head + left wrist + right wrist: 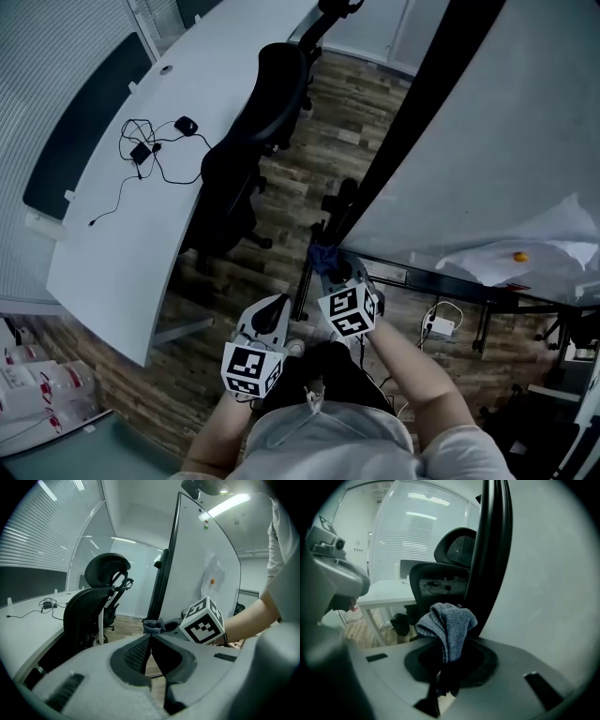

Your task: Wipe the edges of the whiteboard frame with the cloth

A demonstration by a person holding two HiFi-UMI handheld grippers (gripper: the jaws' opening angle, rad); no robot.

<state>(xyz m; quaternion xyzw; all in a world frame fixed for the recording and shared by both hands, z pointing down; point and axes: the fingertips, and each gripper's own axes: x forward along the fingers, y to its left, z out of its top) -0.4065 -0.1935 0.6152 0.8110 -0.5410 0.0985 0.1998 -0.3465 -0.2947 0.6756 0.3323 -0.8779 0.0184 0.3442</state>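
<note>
Right gripper (445, 670): jaws pinched shut on the cloth (448, 625), a blue-grey bunch standing up above the pads. Lower tail of the cloth lost in the dark gap between the jaws. Cloth pressed up beside the black whiteboard frame (492, 550), low on its vertical edge; actual contact hard to confirm.

Left gripper (150, 639): jaws brought together with nothing between them, held just beside the right gripper and a little short of the frame.

Pale whiteboard (553, 583) to the right of the frame. Top of the frame cut off in the right gripper view.

Black office chair (253, 141) near the frame on its open side, its base partly hidden behind its own seat. Strip of wooden floor (281, 225) between chair and frame, narrow room along that edge. Curved white desk (112, 234) behind the chair, with cables (150, 150) lying on it. Far end of the desk out of view.
</note>
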